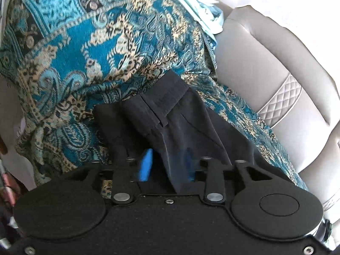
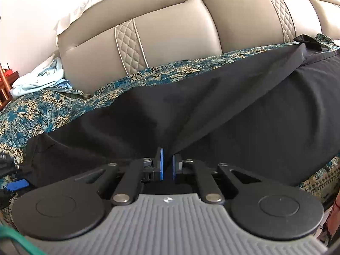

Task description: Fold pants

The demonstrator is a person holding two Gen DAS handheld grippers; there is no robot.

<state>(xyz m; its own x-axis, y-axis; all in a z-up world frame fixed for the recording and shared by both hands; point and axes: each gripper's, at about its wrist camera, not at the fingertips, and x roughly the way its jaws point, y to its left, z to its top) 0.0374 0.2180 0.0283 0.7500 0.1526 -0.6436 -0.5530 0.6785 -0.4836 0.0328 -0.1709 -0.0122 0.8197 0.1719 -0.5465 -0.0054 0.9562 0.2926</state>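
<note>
The black pants (image 2: pixel 212 110) lie stretched across a teal and gold patterned throw (image 2: pixel 31 114) on a beige sofa. My right gripper (image 2: pixel 167 163) is shut on a pulled-up fold of the pants near their front edge; the cloth rises from its blue pads. In the left wrist view, my left gripper (image 1: pixel 167 165) is shut on an end of the pants (image 1: pixel 170 114), with cloth bunched between its blue pads (image 1: pixel 145 163). A hemmed flap lies just ahead of it. The left gripper's blue pad also shows in the right wrist view (image 2: pixel 17 184) at far left.
The sofa's beige padded backrest (image 2: pixel 180 34) rises right behind the pants. A pale blue cloth (image 2: pixel 42 76) is bunched on the throw at the sofa's left end, also in the left wrist view (image 1: pixel 201 6). Wooden furniture (image 2: pixel 4 80) stands at far left.
</note>
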